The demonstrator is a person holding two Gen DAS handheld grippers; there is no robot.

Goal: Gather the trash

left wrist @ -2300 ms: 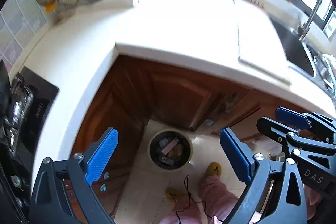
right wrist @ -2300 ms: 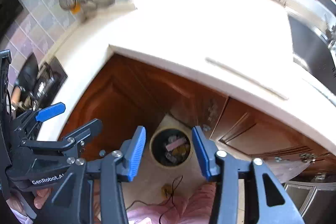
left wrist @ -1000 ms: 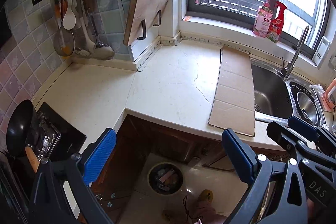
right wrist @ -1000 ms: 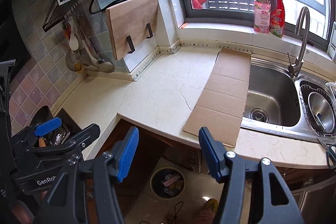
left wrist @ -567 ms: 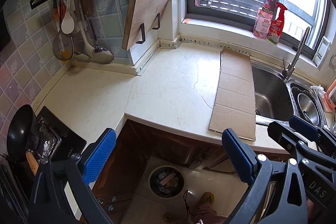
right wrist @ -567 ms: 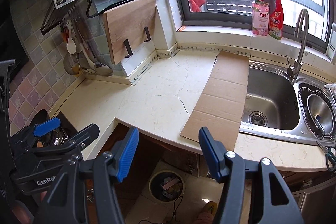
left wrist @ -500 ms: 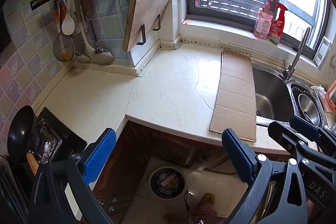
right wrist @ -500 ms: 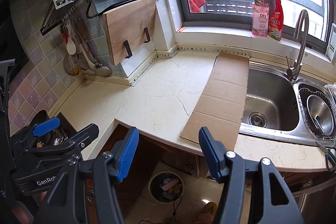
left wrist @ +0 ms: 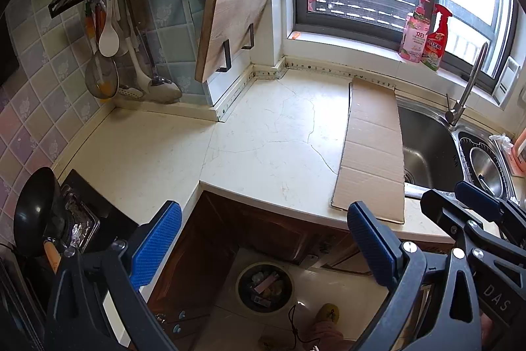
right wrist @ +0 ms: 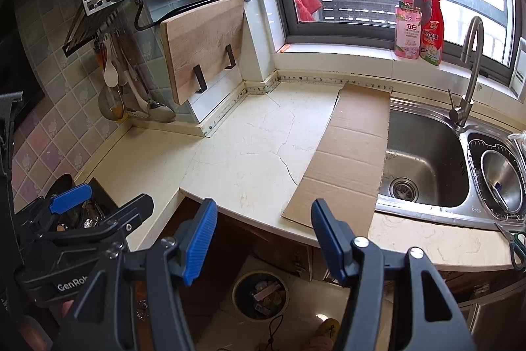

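Overhanging counter edge [right wrist: 263, 221], cardboard [right wrist: 351, 153], trash bin [right wrist: 260, 295] seemingly below.

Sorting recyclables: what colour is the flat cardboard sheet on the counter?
Plain brown, with fold creases; the cardboard sheet shows best in the right wrist view.
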